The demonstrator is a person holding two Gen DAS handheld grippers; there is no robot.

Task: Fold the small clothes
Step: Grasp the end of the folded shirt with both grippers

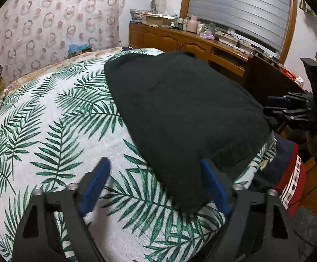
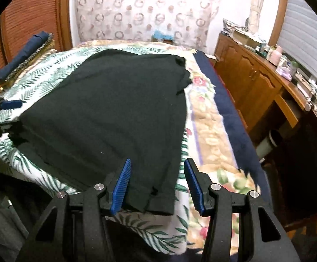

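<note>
I see the dark green knit garment (image 2: 106,113) lying flat on the palm-leaf print bedspread (image 1: 49,118). My left tool (image 1: 156,183) is spread, garment corner at its 3 o'clock pad, nothing pinched. Right tool (image 2: 157,185) is spread, straddling the hem corner at 6 o'clock, pads not pressing.
</note>
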